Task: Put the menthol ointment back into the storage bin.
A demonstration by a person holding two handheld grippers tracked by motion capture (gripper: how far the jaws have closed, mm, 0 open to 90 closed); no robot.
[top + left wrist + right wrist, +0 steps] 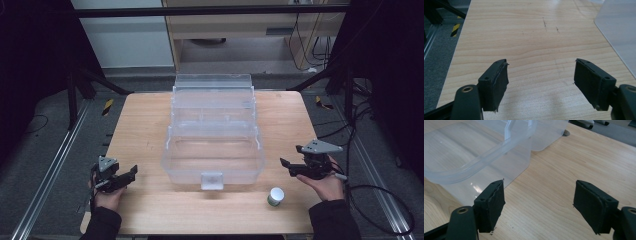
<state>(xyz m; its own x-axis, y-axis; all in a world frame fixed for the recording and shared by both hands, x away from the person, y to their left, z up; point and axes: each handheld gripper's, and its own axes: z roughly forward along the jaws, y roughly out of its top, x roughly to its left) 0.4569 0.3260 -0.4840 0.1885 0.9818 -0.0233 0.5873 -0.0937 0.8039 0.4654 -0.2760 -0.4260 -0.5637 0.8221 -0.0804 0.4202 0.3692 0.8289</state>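
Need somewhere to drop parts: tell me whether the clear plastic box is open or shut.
Open: the clear plastic box has its lid tipped back and tiered trays spread, the bottom bin bare.

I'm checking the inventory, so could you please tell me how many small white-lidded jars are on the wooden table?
1: the small white-lidded jar stands near the wooden table front edge, beside the right hand.

Grey carpeted floor (45, 150), black frame bars (210, 10), perhaps a pale cabinet (240, 27) behind.
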